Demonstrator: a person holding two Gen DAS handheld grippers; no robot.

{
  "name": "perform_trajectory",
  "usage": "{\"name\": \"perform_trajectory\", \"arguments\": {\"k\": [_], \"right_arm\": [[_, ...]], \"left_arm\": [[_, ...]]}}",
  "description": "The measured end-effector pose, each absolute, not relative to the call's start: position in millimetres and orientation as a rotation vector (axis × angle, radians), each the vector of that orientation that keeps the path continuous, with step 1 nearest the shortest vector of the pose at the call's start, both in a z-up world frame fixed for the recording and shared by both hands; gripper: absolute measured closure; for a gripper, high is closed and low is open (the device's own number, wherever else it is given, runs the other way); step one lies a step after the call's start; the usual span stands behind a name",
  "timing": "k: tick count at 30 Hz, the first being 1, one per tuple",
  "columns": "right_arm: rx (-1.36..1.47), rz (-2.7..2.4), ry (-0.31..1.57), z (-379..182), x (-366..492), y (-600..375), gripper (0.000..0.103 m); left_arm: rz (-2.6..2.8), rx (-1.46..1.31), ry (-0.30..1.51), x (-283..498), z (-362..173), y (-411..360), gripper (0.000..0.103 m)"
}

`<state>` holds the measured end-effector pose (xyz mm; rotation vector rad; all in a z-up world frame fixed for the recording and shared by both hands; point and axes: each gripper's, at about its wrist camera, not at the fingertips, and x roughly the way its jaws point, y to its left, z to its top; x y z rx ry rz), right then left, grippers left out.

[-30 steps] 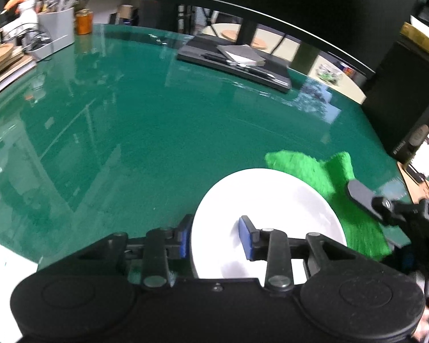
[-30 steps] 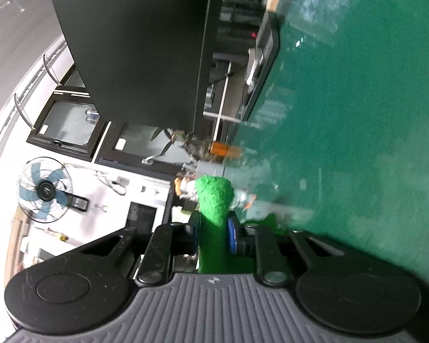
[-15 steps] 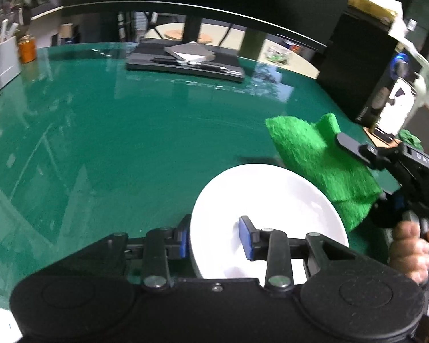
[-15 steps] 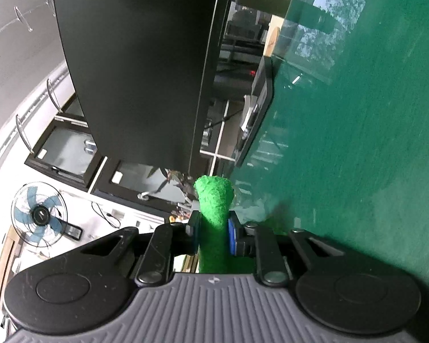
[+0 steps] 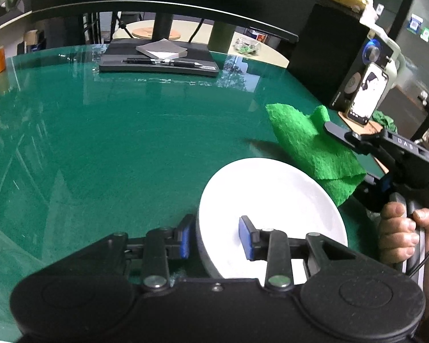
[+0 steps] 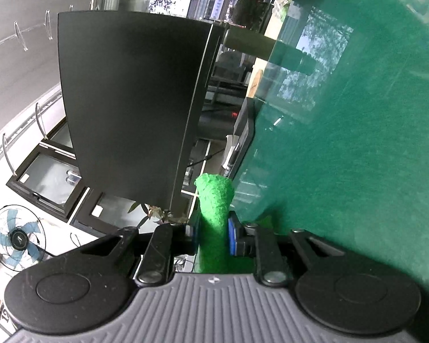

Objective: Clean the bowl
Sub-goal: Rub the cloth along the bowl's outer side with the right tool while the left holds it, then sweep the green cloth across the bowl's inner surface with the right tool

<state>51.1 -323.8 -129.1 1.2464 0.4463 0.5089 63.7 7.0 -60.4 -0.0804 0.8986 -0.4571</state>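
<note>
From the left wrist, the left gripper point(image 5: 216, 240) pinches the near rim of the white bowl point(image 5: 271, 200); at 2 o'clock the right gripper point(image 5: 349, 143) carries the green cloth point(image 5: 311, 145) over the green table point(image 5: 114, 143), a hand point(image 5: 400, 234) below it. From the right wrist, the bowl is unseen; the right gripper point(image 6: 213, 234) is clamped on the cloth point(image 6: 216, 203), with a black monitor point(image 6: 128, 100) at 11 o'clock.
</note>
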Motion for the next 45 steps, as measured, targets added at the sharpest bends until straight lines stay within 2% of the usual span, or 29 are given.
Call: {"name": "perform_trajectory", "arguments": {"k": [15, 19, 24, 33, 45], "right_arm": [[1.252, 0.534, 0.477, -128.5, 54.6, -317.6, 0.082], [1.2, 0.522, 0.524, -122.9, 53.4, -311.6, 0.082], [1.16, 0.496, 0.587, -117.9, 52.0, -309.7, 0.09], [1.211, 0.585, 0.659, -105.6, 28.6, -307.2, 0.09], [1.308, 0.629, 0.84, -126.2, 75.8, -268.9, 0.089]], "left_arm": [[-0.347, -0.117, 0.909, 62.6, -56.8, -1.5, 0.07], [-0.342, -0.11, 0.921, 71.6, -55.4, -6.9, 0.07], [-0.329, -0.122, 0.924, 68.4, -56.0, -9.7, 0.078], [-0.323, -0.151, 0.929, 57.8, -56.6, -8.1, 0.083], [-0.362, -0.171, 0.921, 55.2, -58.9, -3.0, 0.082]]}}
